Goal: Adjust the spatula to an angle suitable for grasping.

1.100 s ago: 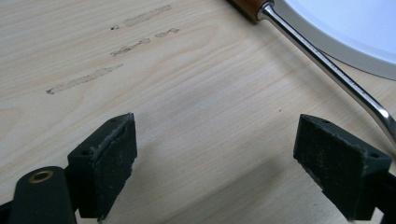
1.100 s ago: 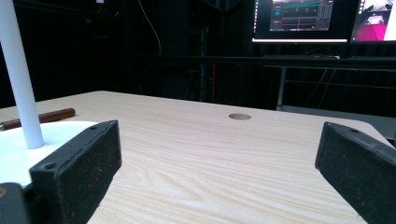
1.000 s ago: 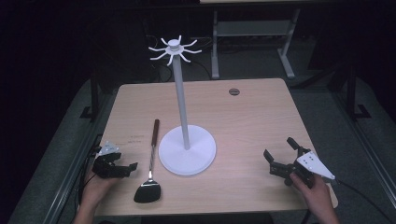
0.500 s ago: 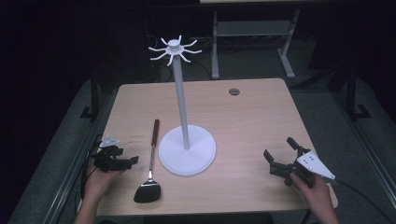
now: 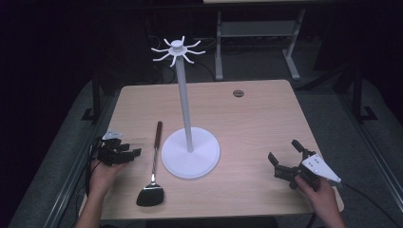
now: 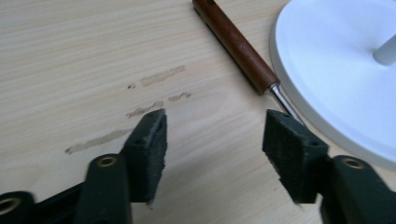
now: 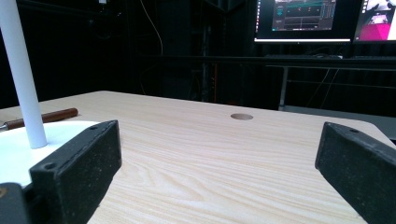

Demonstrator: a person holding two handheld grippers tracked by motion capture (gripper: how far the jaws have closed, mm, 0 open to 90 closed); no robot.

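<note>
Near the desk's left edge, the left gripper (image 5: 124,154) rests low with its jaws parted and nothing between them; its own view shows bare wood between the pads. Just beyond its tips lies the black spatula with a steel shank and brown wooden handle (image 5: 154,164), handle toward the far edge, blade toward the near edge. Beside it stands the white round-based stand with a tall pole and hooked crown (image 5: 190,152). Toward the near right corner, the right gripper (image 5: 284,158) gapes wide, empty, above the light wooden desk (image 5: 256,118).
</note>
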